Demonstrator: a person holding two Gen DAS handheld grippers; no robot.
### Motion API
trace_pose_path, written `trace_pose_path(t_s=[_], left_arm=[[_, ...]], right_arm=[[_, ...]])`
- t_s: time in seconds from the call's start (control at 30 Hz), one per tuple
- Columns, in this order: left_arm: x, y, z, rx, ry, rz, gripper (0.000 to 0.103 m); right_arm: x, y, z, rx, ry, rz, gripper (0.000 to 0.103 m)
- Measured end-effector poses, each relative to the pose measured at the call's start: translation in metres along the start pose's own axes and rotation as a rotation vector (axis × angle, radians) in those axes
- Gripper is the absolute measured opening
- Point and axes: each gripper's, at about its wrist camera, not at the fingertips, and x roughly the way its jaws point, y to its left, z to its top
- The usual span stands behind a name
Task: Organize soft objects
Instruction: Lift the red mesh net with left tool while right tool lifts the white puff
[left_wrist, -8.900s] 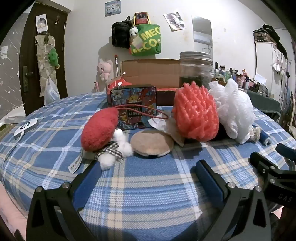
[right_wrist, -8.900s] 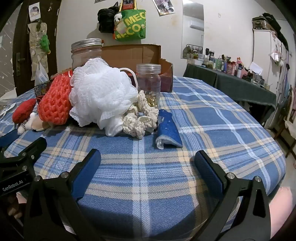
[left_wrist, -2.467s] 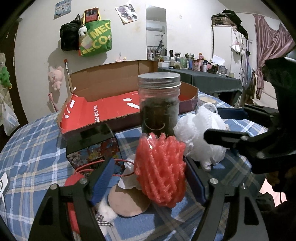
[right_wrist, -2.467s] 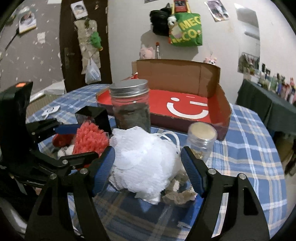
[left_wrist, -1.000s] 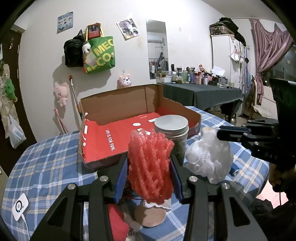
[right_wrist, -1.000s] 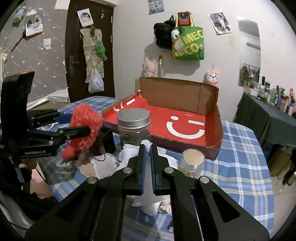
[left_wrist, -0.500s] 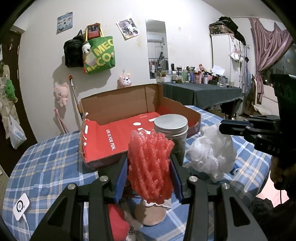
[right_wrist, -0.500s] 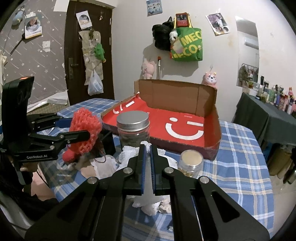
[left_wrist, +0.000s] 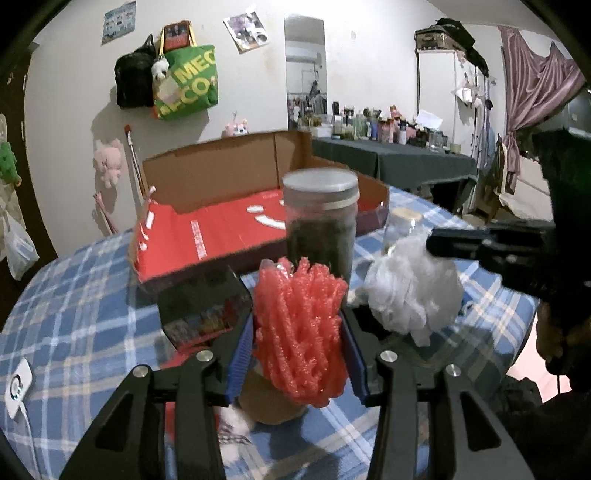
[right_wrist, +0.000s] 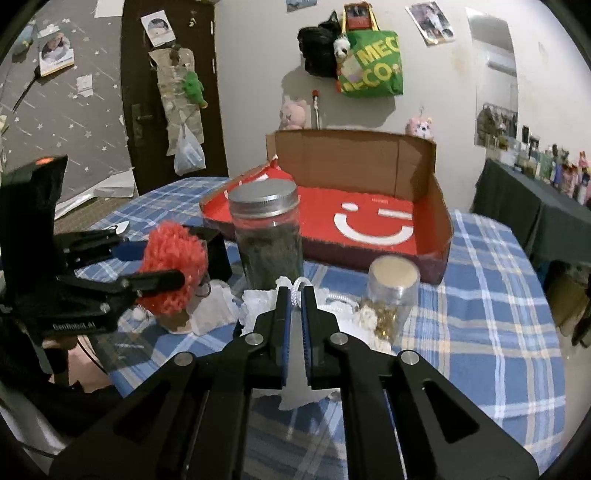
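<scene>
Checked tabletop (left_wrist: 92, 280) — left gripper (left_wrist: 298, 338) pinches red pouf (left_wrist: 299, 328), right gripper (right_wrist: 295, 308) white pouf (left_wrist: 413, 295); both go next into red box (right_wrist: 369, 221).

A: Black skeletal frames on the left gripper (left_wrist: 297, 332) and right gripper (right_wrist: 294, 306), triangular cut-outs along each arm.
B: Blue ribbed pads lining the fingers (left_wrist: 239, 350); round silver screws at the pivots.
A: White lettering on the left one's side, perhaps "GenRobot.AI", blurred. Orange spot atop its black housing.
</scene>
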Motion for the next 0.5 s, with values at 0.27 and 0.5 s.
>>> trace_pose_path(t_s=[0.27,0.5], left_arm=[[0.01,-0.008,-0.02,-0.008,0.007,0.032,0.062],[0.011,-0.014,-0.036,-0.019,-0.019,0.099,0.074]], right_arm=[[-0.003,0.001,-0.017,0.031,-0.009,-0.039,0.088],[-0.001,0.017,-0.036,-0.008,-0.032,-0.136,0.088]])
